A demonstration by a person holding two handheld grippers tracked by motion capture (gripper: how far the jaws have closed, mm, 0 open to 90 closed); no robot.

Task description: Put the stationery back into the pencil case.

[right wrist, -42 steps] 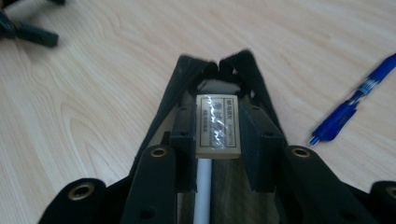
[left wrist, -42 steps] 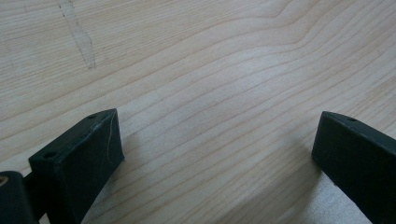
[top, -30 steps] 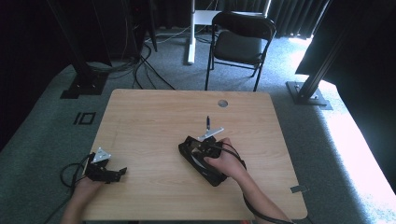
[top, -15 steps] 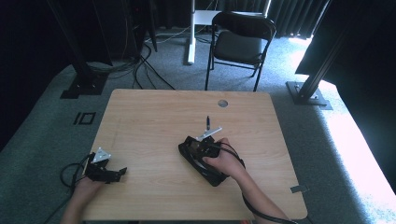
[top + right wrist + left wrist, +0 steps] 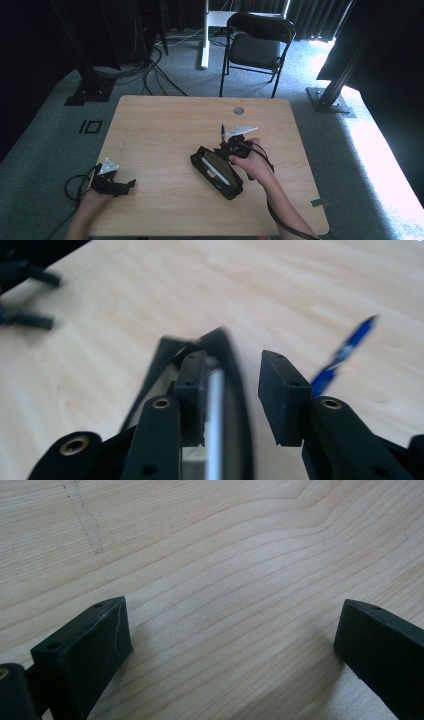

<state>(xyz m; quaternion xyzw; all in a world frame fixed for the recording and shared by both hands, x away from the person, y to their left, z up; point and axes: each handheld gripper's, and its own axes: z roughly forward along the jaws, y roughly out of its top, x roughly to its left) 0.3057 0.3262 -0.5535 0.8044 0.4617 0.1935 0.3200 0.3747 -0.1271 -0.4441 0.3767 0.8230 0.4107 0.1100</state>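
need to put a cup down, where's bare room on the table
Free: the far left half of the table, between the far edge and the left tongs, and the near middle strip between those tongs and the black case. Crowded: right of centre, where the case, the right tongs and the pen cluster.

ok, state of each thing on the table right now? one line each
black zip pencil case: unzipped, open, lying flat, white item inside
blue pen: lying on the wooden table, outside the case
right gripper: jaws just been opening, astride the case's rim, pads not pressing
left gripper: open, nothing between jaws, resting on table
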